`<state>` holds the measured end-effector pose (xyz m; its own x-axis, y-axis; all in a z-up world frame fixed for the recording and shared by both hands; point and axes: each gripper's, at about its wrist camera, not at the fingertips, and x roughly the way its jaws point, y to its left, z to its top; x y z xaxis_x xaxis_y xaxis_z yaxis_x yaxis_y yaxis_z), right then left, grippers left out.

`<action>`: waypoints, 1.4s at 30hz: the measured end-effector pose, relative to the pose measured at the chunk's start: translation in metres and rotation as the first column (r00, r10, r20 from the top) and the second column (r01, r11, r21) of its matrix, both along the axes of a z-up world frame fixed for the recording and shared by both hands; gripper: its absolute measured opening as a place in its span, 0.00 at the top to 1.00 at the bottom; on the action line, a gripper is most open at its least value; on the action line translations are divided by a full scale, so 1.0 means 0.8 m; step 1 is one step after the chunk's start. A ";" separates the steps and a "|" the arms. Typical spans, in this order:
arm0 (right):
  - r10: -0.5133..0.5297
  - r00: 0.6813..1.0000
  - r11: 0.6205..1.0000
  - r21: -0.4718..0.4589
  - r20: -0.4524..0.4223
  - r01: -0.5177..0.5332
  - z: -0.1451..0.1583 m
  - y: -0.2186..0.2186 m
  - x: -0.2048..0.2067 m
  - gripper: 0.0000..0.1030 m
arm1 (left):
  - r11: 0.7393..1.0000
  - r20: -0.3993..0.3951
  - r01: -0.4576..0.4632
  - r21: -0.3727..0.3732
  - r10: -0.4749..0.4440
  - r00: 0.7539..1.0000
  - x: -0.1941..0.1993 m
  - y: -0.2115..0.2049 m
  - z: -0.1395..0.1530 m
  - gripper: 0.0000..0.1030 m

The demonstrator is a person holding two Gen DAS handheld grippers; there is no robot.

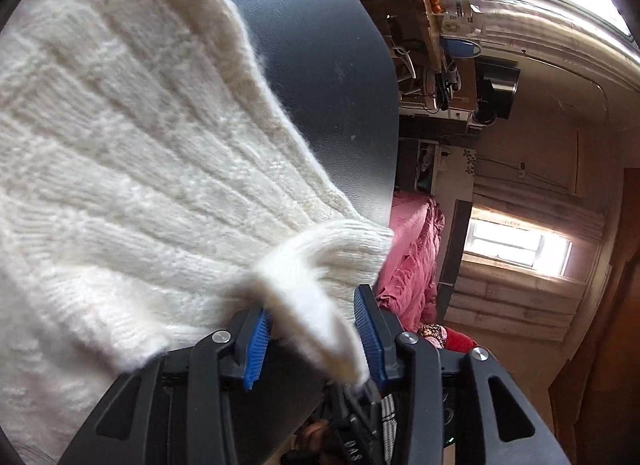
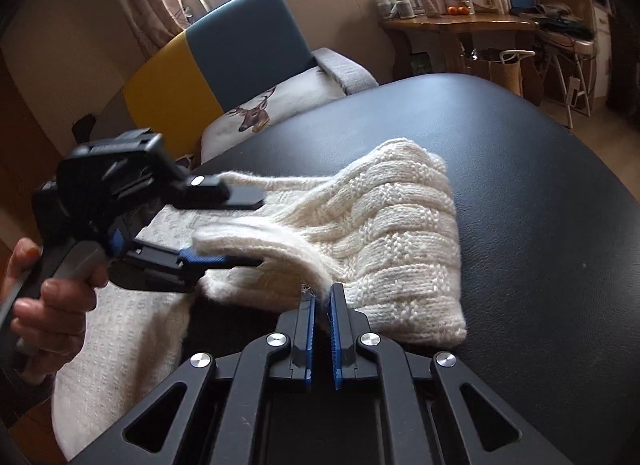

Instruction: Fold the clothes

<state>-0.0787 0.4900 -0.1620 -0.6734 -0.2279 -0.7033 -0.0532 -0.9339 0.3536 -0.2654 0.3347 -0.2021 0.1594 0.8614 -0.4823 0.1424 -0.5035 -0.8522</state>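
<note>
A cream cable-knit sweater (image 1: 140, 145) lies bunched on a black padded table (image 1: 320, 45). Its ribbed cuff (image 1: 320, 265) hangs between the blue pads of my left gripper (image 1: 314, 329), whose fingers stand well apart and do not clamp it. In the right wrist view the sweater (image 2: 392, 233) sits mid-table (image 2: 540, 185), partly folded over itself. The left gripper (image 2: 258, 231) comes in from the left, and the cuff rests on its lower finger. My right gripper (image 2: 322, 299) is at the sweater's near edge, jaws nearly closed with a bit of knit pinched at the tips.
A person's hand (image 2: 48, 305) holds the left gripper's handle. Behind the table stand a blue and yellow chair (image 2: 240, 37) and a deer-print cushion (image 2: 256, 113). A wooden side table (image 2: 460, 21) with jars is at the back right. Pink bedding (image 1: 412, 249) lies beyond the table edge.
</note>
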 end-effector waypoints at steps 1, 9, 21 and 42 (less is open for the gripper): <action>0.006 1.000 1.000 0.016 0.005 -0.006 -0.001 -0.004 0.000 0.92 | 1.000 -0.015 -0.011 0.004 0.011 1.000 -0.001 0.004 0.003 0.64; -0.075 0.995 0.988 -0.139 -0.065 0.065 0.015 0.014 0.022 0.21 | 0.997 -0.308 0.014 -0.077 -0.037 0.951 -0.008 0.015 0.086 0.94; -0.137 0.987 0.521 -0.853 -0.088 -0.004 -0.016 -0.011 0.024 0.00 | 0.982 -0.529 -0.191 0.012 0.168 0.832 -0.059 -0.149 0.258 0.95; -0.107 0.993 0.540 -0.836 0.042 0.093 -0.030 -0.165 -0.125 0.00 | 0.856 -0.505 -0.516 0.023 0.456 0.733 -0.012 -0.561 0.189 0.95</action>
<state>-0.1787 0.3577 -0.1856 -0.7371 -0.6383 -0.2220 -0.1166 -0.2035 0.9721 -0.2747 -0.1140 -0.0507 -0.5417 0.6925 -0.4764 -0.0136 -0.5739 -0.8188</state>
